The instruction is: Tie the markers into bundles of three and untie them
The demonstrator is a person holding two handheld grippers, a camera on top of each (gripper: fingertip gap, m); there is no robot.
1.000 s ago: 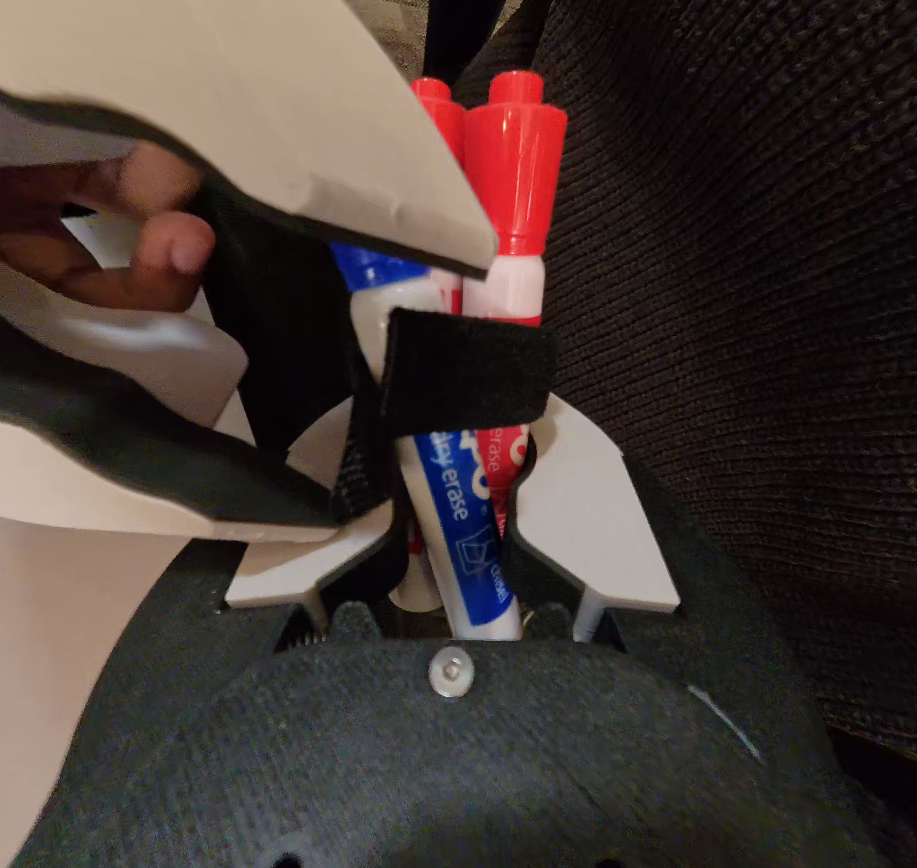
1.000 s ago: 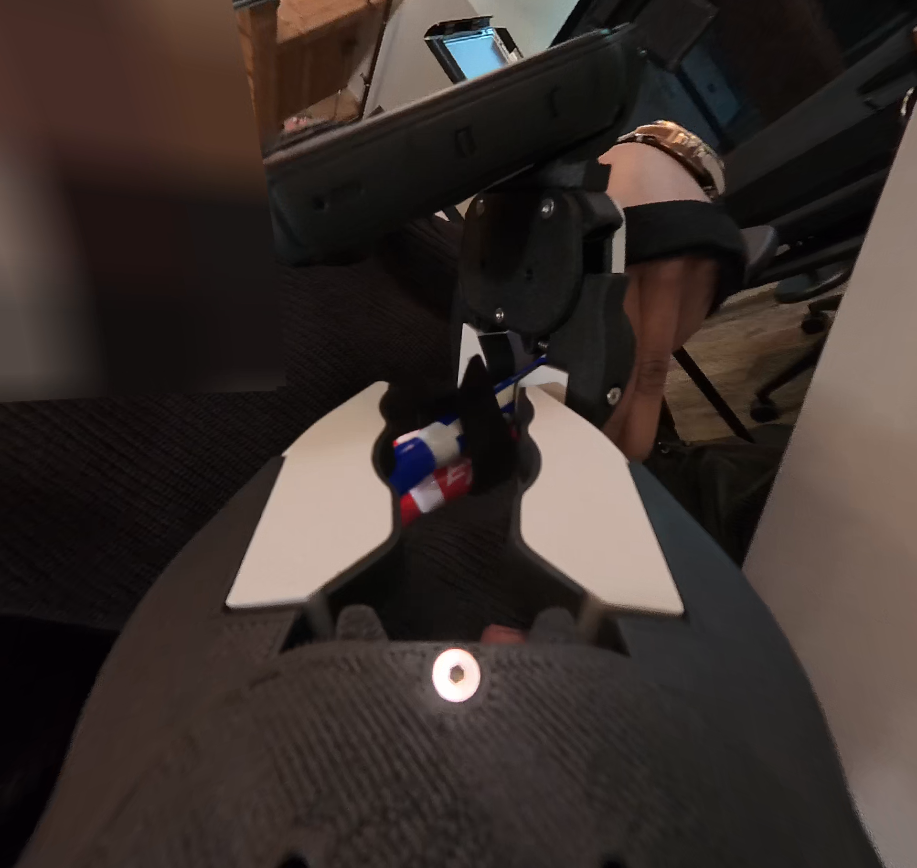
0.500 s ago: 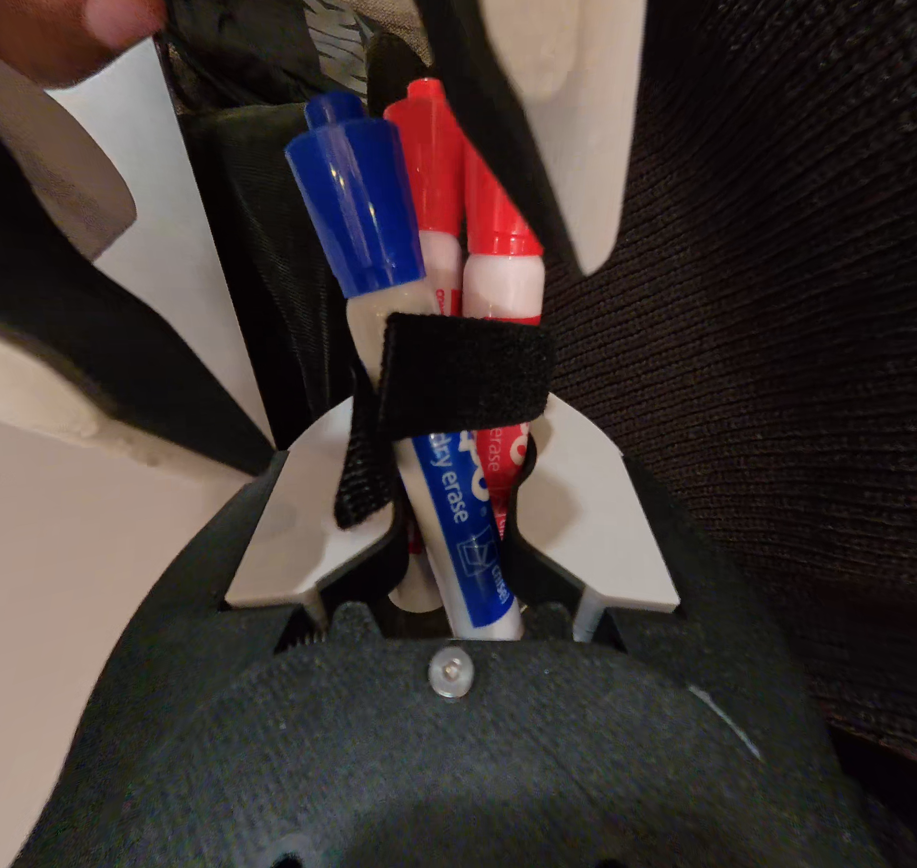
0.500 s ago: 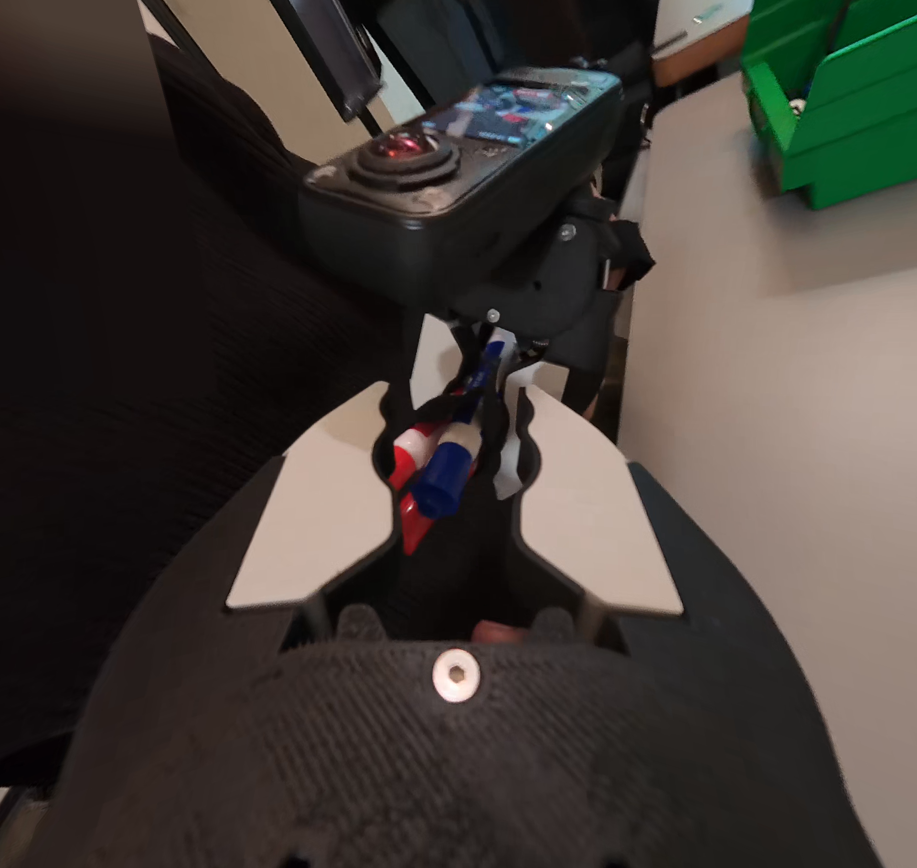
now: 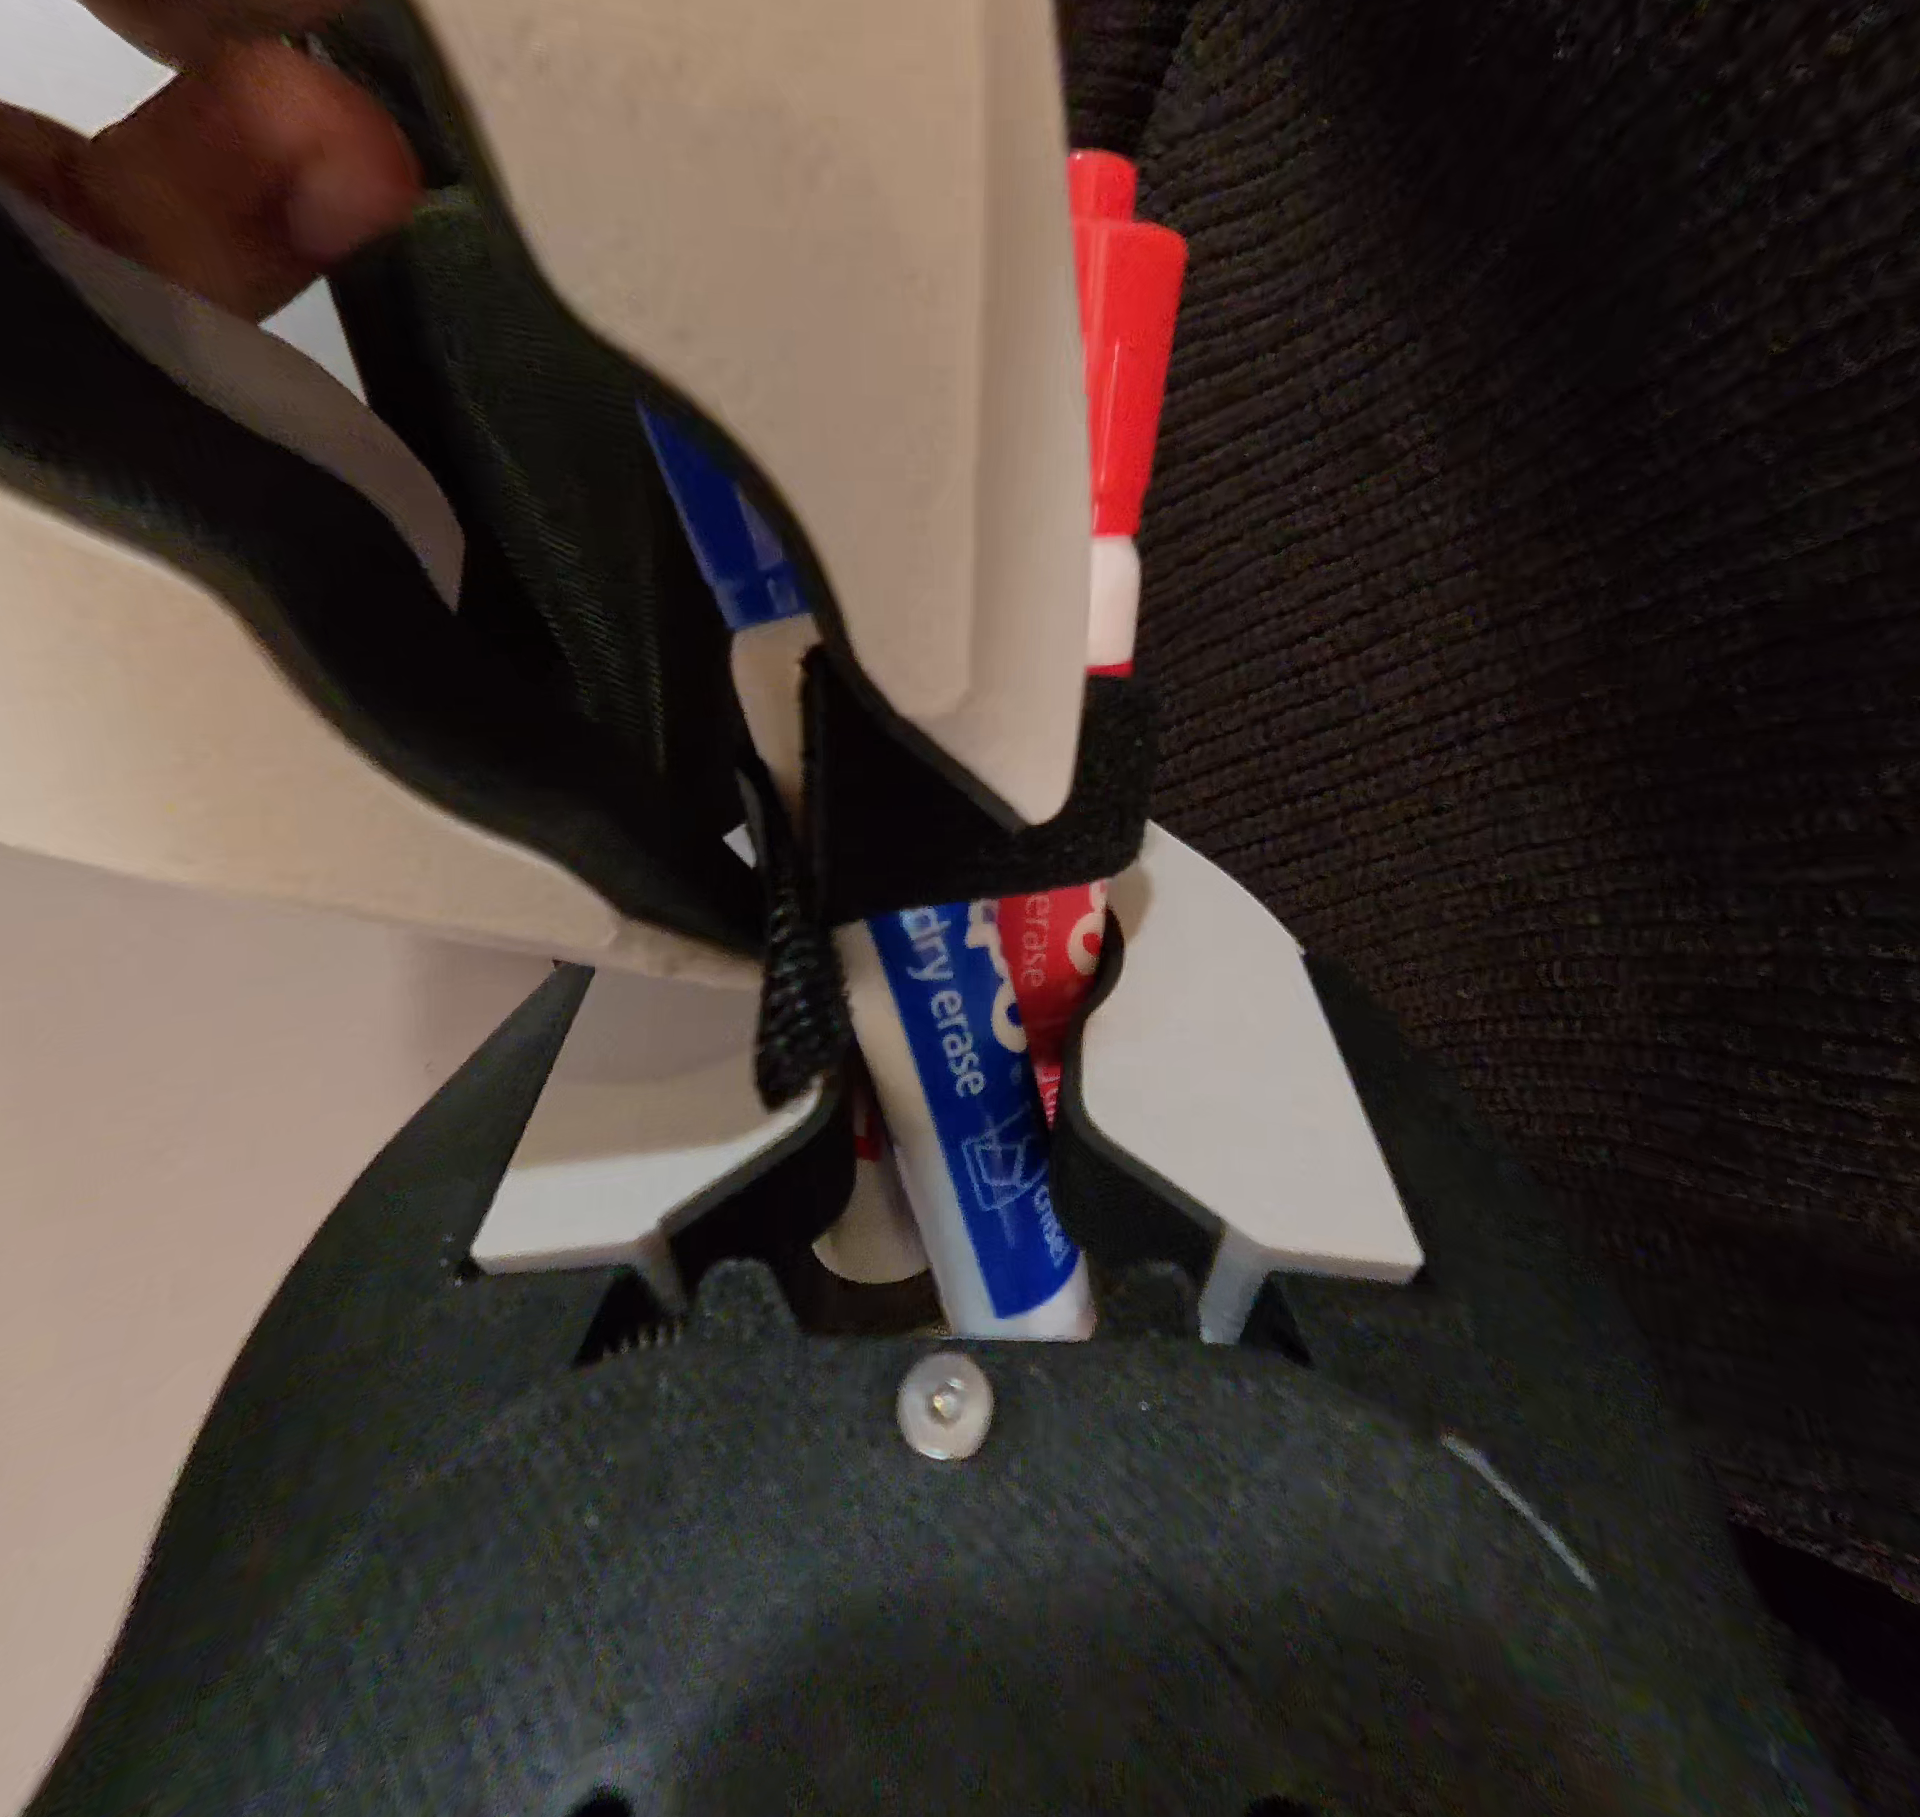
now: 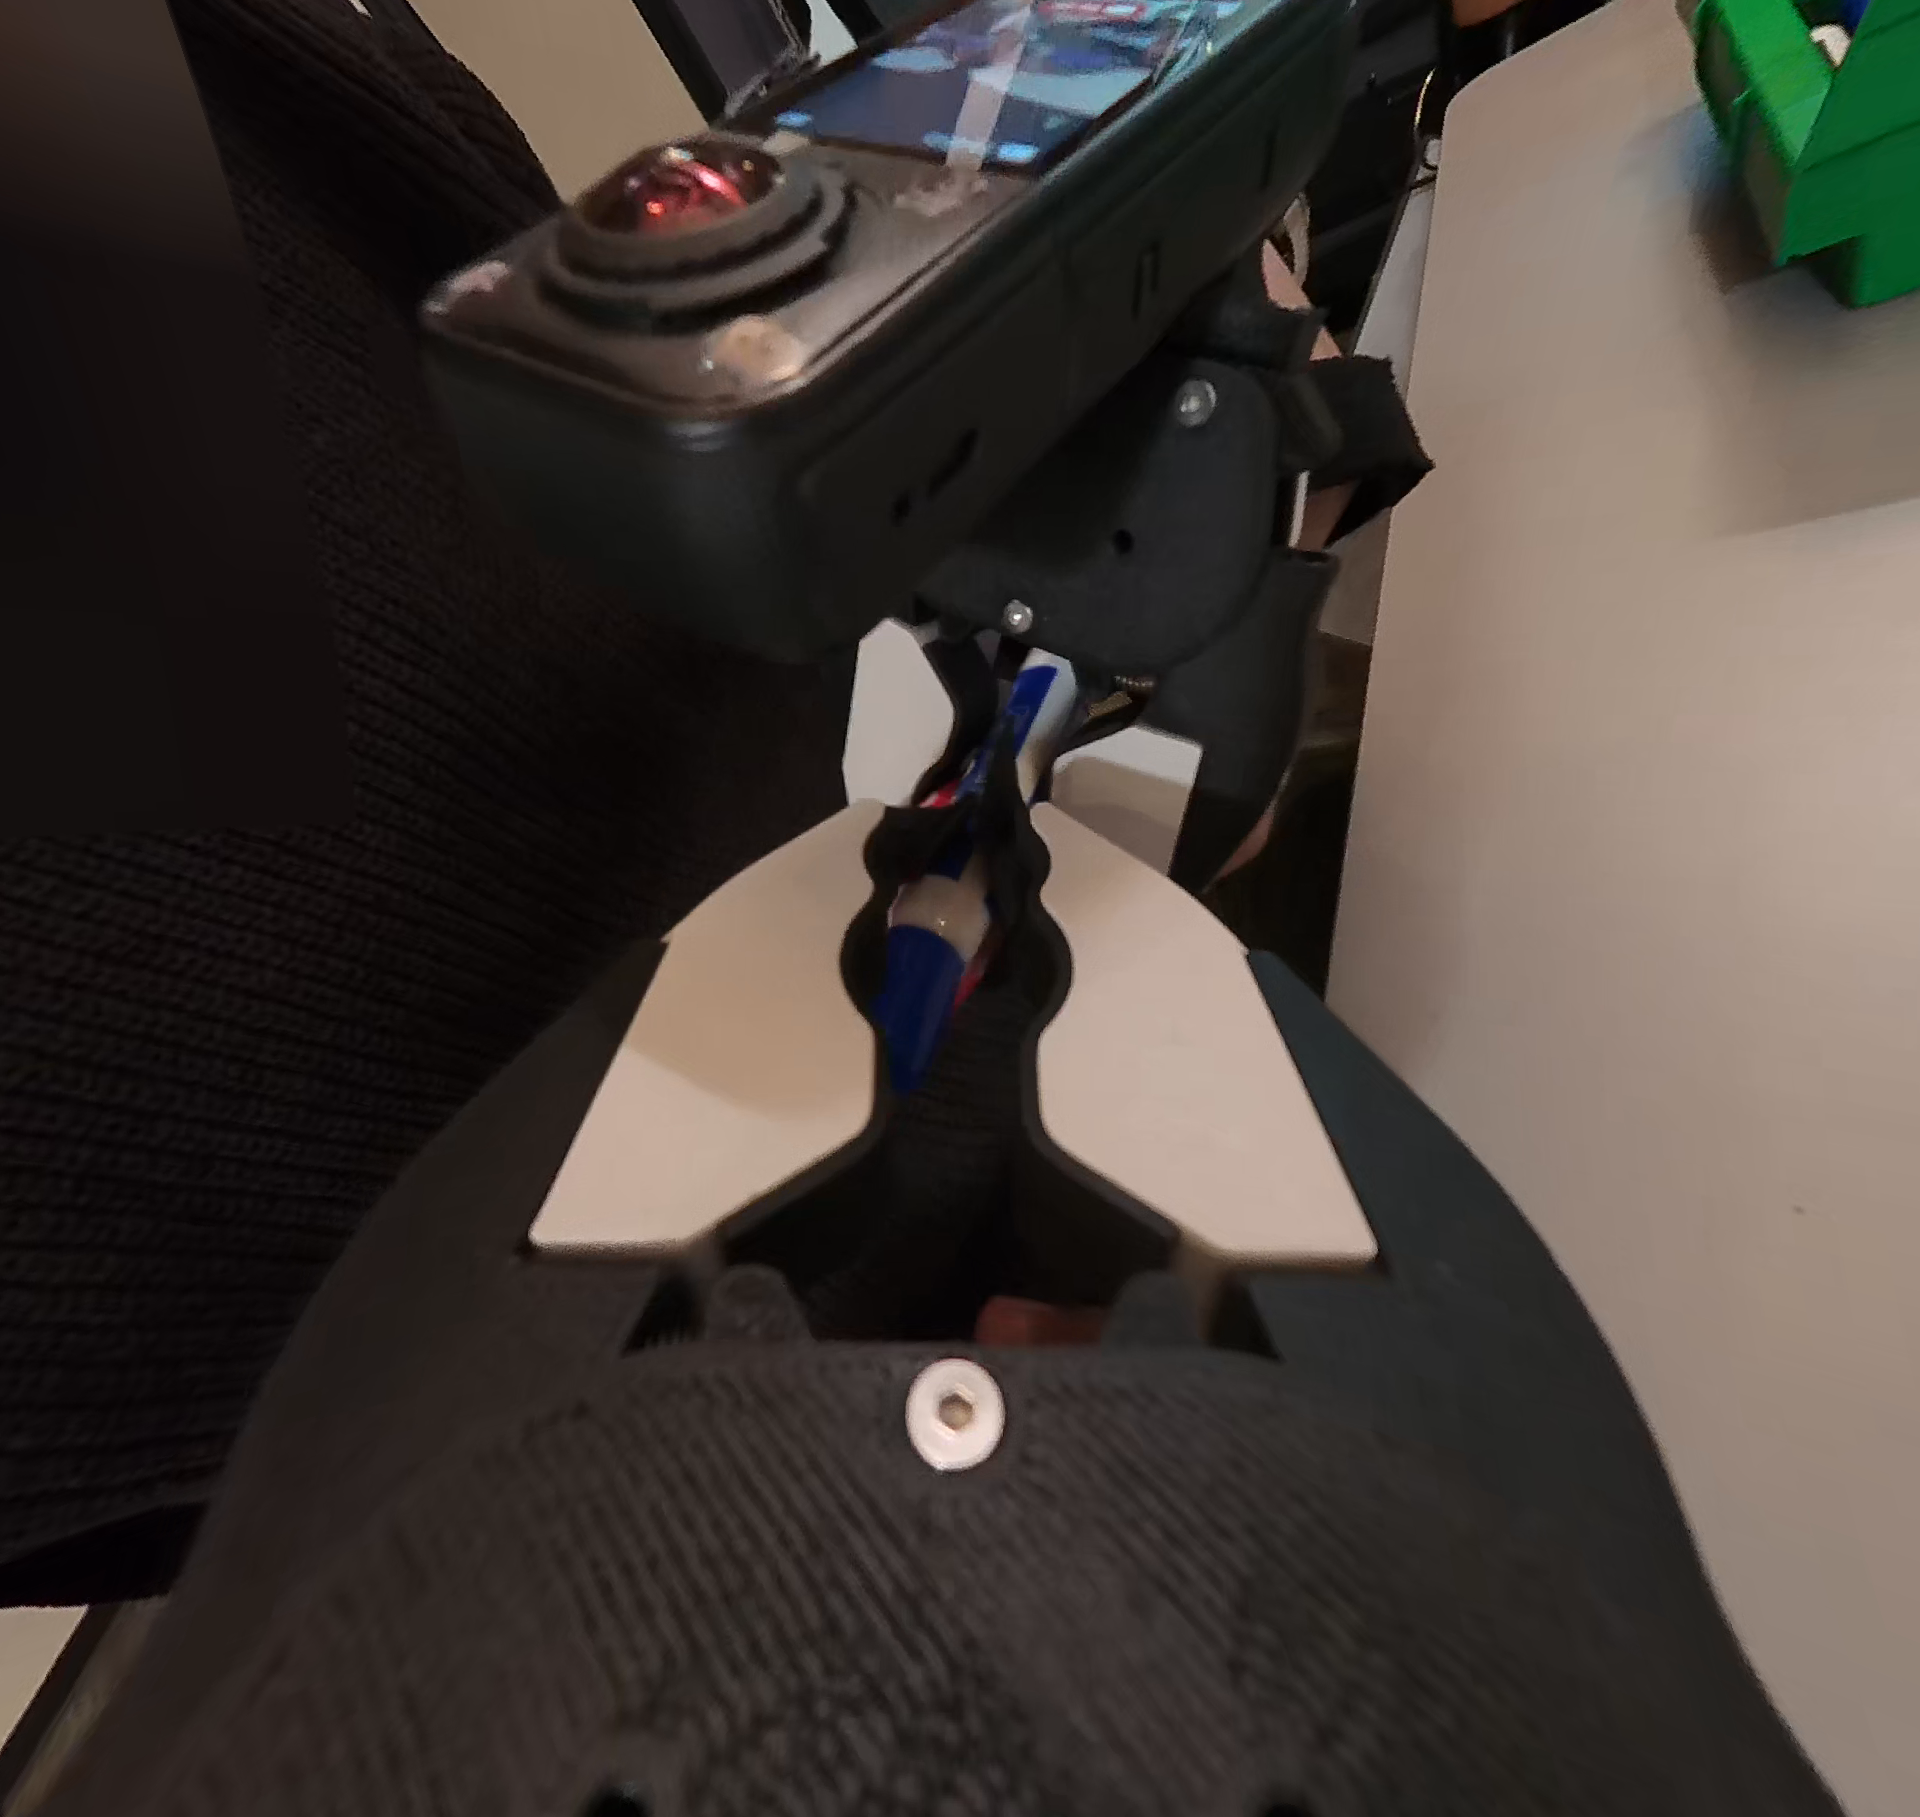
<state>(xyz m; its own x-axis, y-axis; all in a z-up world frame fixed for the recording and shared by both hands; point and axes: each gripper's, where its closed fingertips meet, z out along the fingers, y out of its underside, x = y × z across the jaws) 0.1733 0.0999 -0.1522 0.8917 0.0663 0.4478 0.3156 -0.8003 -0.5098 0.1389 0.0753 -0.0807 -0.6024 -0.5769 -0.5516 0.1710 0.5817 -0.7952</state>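
My left gripper (image 5: 966,894) is shut on a bundle of dry-erase markers (image 5: 977,1123), one blue and two red, caps pointing away. A black velcro strap (image 5: 1101,811) binds the bundle just past the fingertips. My right gripper comes in from the upper left; its white fingers (image 5: 831,313) cover the blue cap and close on the strap's loose tail (image 5: 790,998). In the right wrist view the right gripper (image 6: 961,822) is nearly closed on the strap, and the blue cap (image 6: 914,998) pokes back between its fingers. The left gripper's camera (image 6: 883,313) is right in front.
Black knit fabric (image 5: 1558,624) fills the right side, and shows at the left in the right wrist view (image 6: 312,832). A pale table (image 6: 1610,832) carries a green bin (image 6: 1818,105) at the far right. A hand (image 5: 260,188) holds the right gripper. Left tips to right tips: about 8 centimeters.
The right gripper's fingers, spread wide around the marker caps half a second ago, have narrowed and closed down at the strap. The left gripper keeps the same hold on the bundle.
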